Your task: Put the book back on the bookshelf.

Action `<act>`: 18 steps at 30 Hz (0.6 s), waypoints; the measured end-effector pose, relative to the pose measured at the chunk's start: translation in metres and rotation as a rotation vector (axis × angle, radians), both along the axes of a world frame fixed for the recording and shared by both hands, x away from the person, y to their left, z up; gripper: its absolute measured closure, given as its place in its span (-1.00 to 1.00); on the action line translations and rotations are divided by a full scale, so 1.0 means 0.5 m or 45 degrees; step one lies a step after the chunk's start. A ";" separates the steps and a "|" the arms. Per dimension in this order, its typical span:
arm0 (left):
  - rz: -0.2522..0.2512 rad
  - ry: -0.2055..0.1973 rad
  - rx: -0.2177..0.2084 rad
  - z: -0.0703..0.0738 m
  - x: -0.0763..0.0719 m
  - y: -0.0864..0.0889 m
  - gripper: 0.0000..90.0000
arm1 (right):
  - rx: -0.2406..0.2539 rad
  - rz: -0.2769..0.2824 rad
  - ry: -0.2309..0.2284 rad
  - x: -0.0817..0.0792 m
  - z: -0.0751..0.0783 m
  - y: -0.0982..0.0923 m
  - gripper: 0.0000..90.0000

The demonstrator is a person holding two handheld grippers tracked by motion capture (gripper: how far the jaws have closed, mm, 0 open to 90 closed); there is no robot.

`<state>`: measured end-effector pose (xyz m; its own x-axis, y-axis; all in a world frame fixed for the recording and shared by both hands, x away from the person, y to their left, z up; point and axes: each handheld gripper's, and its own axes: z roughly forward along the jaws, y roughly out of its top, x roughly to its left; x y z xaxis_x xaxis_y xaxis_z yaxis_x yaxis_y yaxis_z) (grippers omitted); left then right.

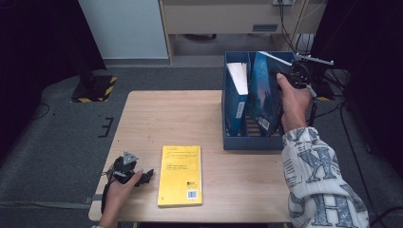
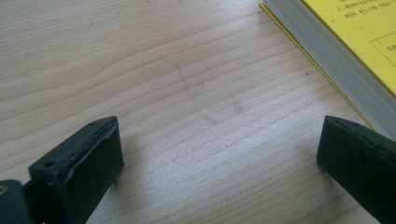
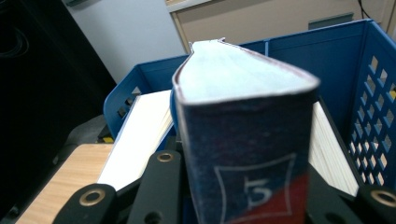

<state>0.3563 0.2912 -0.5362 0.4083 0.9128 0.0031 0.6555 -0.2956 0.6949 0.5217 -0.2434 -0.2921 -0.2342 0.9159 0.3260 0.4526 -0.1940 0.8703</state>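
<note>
Your right gripper (image 1: 290,78) sits at about 2 o'clock on the table, its jaws pinching the spine of a dark blue book (image 1: 263,90) marked with a "5". That book stands upright inside the blue crate (image 1: 247,142), tilted a little, its page edge facing up. In the right gripper view the book (image 3: 243,140) shows between the two black jaws, both pressed against its covers.

A second blue book (image 1: 236,102) stands in the crate just beside it, on the 9 o'clock side, white pages up. The crate has perforated walls and sits on the table's 3 o'clock edge.

Your left gripper (image 1: 138,176) rests at 7 o'clock near the table's near edge, jaws spread wide with nothing between them but bare wood. A yellow book (image 1: 180,175) lies flat at 6 o'clock, just beside that gripper, barcode toward you. In the left gripper view its page block (image 2: 327,56) shows close to one jaw; contact cannot be told.

The table (image 1: 157,118) is pale wood with visible grain and faint scuffs. Around it: grey carpet, a yellow-and-black striped base (image 1: 92,90) at 10 o'clock, cables (image 1: 354,142) at 3 o'clock, a beige cabinet and pale wall panel at 12 o'clock.
</note>
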 end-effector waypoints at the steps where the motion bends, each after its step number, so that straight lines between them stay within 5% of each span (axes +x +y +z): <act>1: 0.000 0.000 0.000 0.000 0.000 0.000 -1.00 | -0.002 -0.003 -0.007 0.003 -0.002 0.000 0.62; 18: -0.003 -0.007 -0.005 -0.001 0.000 -0.001 -1.00 | -0.004 -0.029 -0.060 0.037 -0.024 0.034 0.62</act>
